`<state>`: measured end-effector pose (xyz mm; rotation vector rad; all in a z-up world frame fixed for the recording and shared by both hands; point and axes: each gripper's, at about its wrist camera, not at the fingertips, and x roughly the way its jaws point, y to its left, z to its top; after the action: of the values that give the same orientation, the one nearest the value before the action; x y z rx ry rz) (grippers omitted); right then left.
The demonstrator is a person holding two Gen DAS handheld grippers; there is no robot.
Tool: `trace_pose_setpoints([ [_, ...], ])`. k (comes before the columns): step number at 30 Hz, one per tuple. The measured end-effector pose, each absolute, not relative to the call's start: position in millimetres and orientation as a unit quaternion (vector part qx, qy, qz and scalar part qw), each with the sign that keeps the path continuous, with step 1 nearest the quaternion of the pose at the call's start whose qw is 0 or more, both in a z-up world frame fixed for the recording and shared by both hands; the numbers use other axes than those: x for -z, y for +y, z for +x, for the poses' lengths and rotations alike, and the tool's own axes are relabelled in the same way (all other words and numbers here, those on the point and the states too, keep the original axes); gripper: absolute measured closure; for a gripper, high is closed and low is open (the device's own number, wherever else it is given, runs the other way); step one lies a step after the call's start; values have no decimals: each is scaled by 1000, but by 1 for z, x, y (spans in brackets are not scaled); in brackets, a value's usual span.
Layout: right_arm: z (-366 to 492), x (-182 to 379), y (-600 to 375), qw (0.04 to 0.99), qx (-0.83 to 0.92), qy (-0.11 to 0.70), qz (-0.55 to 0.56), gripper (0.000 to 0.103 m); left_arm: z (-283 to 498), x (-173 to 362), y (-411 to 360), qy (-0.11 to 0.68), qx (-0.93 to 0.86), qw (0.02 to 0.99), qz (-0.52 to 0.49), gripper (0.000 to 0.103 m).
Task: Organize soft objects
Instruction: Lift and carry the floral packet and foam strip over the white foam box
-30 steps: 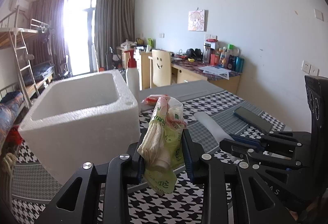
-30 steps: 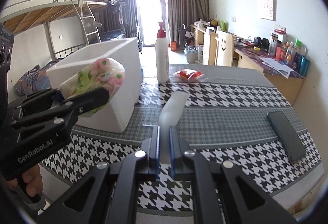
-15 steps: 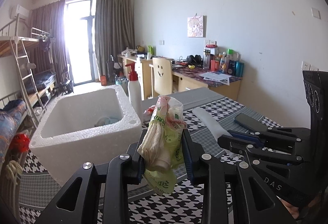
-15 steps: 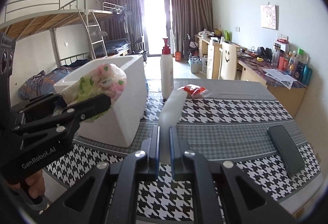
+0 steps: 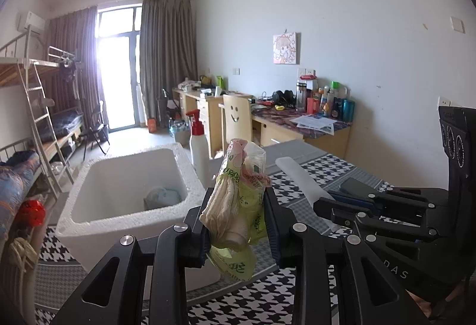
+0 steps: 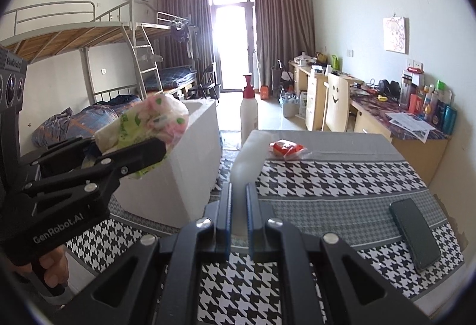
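My left gripper [image 5: 238, 218] is shut on a green and pink plastic packet of soft cloth [image 5: 238, 200], held in the air beside the near right corner of a white foam box [image 5: 89, 223]. A pale bundle [image 5: 162, 195] lies inside the box. The packet [image 6: 148, 119], the left gripper [image 6: 131, 152] and the foam box [image 6: 196, 146] also show in the right wrist view. My right gripper [image 6: 238, 206] is shut on a white translucent soft piece [image 6: 245, 155], held above the table; it also shows in the left wrist view [image 5: 297, 176].
A white pump bottle [image 6: 248, 113] stands behind the box. A red snack packet [image 6: 287, 148] lies at the table's far side and a dark phone [image 6: 415, 232] at its right. The houndstooth tablecloth [image 6: 327, 176] covers the table. Desks and a bunk bed stand beyond.
Both grippers have risen with their loads. The left view now looks down into the foam box, and the bundle inside it shows.
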<state>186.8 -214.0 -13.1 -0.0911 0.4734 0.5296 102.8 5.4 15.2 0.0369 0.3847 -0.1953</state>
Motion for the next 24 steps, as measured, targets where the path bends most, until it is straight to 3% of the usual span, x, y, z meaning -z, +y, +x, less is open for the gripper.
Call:
trace_pose_setpoints([
  [24,193,-7,-200,937,-280,200,-53,92,110,-32,12,163,73,984,17,70],
])
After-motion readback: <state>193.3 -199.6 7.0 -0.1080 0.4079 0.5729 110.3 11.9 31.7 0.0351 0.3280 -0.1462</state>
